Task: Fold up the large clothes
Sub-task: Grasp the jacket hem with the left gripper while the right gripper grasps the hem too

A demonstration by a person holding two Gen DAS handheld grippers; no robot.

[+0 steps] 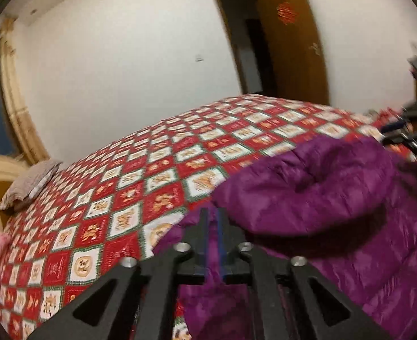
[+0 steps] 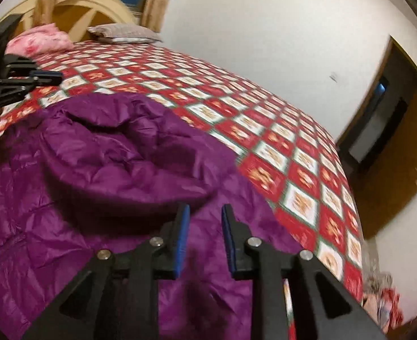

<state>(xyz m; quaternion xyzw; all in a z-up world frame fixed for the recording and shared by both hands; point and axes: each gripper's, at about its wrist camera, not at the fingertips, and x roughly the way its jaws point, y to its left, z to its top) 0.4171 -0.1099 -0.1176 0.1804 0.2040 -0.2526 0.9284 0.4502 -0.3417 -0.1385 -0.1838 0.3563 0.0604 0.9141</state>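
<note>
A purple puffy jacket (image 1: 321,187) lies spread on a bed with a red, white and green checked bedspread (image 1: 123,192). Its hood (image 2: 109,147) bulges up at the far end. My left gripper (image 1: 213,215) hovers at the jacket's left edge, its jaws a narrow slit apart; purple cloth shows behind the slit and nothing is pinched. The right wrist view shows the left gripper (image 2: 50,78) off the jacket's far left corner, above the bedspread (image 2: 265,107). My right gripper (image 2: 205,209) stands open over the jacket's near right part, with nothing between its blue pads (image 2: 181,240). It also appears at the right edge (image 1: 401,130).
A grey pillow (image 2: 123,32) and a pink pillow (image 2: 38,41) lie by the cream headboard (image 2: 95,8). Beyond the bed are a white wall and an open brown door (image 1: 290,42). Some clutter (image 2: 384,291) sits low at the bed's right side.
</note>
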